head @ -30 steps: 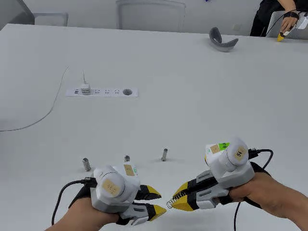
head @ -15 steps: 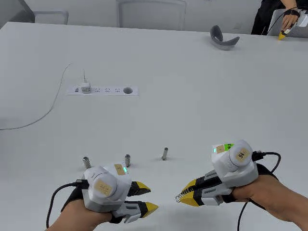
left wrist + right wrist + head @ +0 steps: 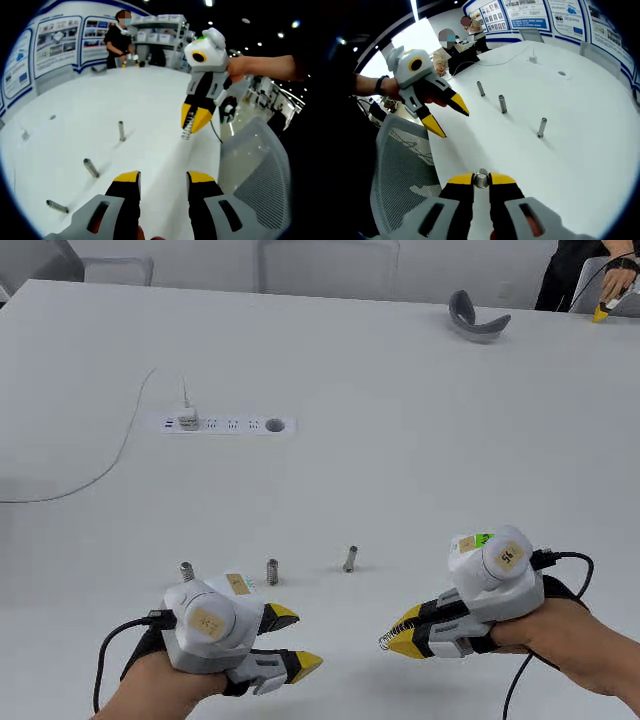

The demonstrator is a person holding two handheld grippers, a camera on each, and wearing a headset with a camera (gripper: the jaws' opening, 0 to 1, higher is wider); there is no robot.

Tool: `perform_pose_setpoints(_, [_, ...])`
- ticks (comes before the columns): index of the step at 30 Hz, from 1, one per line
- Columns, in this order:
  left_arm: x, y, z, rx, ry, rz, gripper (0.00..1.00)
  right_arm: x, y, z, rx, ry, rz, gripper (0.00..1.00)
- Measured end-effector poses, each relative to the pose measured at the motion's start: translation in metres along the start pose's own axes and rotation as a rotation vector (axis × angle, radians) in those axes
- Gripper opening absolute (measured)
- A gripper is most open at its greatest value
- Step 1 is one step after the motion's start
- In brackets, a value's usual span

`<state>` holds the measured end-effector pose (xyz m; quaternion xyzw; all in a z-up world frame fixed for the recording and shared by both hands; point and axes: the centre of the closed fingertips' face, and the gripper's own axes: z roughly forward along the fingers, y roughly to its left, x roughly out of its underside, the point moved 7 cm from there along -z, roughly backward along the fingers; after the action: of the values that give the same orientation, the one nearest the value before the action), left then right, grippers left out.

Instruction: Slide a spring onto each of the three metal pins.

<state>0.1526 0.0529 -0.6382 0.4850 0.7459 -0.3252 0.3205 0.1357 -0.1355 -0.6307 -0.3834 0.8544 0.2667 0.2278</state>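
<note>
**Last spring poised for the third pin**

The right gripper (image 3: 398, 638) holds the final spring (image 3: 386, 640) low over the white desk (image 3: 420, 440), its jaws shut on the coil so that one end pokes out past the yellow tips. In the right gripper view the coil sits end-on between the jaws, so its long axis runs forward along them and lies close to level.

The bare pin (image 3: 350, 559) stands upright, ahead of those jaws and a little to their left in the head view. It is the right-hand one of a row of three. The middle pin (image 3: 272, 571) and the far-left pin (image 3: 187, 571) each already carry a spring.

By the look of it, the coming move turns on this mismatch. The coil lies flat while the pin points up, so the spring would have to be tipped on end and brought over the pin's top before it can slide down.

The left gripper (image 3: 300, 638) hangs nearby with its jaws apart and nothing between them. It is about as near the bare pin as the right one.

A tan sticker (image 3: 508, 556) on the right gripper shows two digits, possibly "51", though they do not read cleanly. The left gripper's sticker cannot be read. A white power strip (image 3: 225, 424) lies well beyond the pins.
</note>
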Motion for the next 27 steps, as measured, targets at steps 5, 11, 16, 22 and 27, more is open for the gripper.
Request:
perform_pose_setpoints(5, [0.000, 0.004, -0.003, -0.025, -0.009, -0.013, 0.41, 0.001, -0.007, 0.001, 0.011, 0.013, 0.000, 0.13])
perform_pose_setpoints(11, [0.002, 0.010, -0.009, -0.054, -0.015, -0.034, 0.45, -0.002, -0.018, 0.002, 0.025, 0.025, -0.008, 0.13])
perform_pose_setpoints(16, [0.004, 0.013, -0.015, -0.073, -0.018, -0.049, 0.47, -0.007, -0.028, 0.002, 0.041, 0.024, -0.011, 0.13])
perform_pose_setpoints(22, [0.006, 0.018, -0.021, -0.100, -0.022, -0.064, 0.51, -0.015, -0.040, 0.005, 0.057, 0.031, -0.020, 0.13])
perform_pose_setpoints(27, [0.008, 0.021, -0.026, -0.119, -0.025, -0.079, 0.54, -0.020, -0.050, 0.007, 0.075, 0.031, -0.005, 0.13])
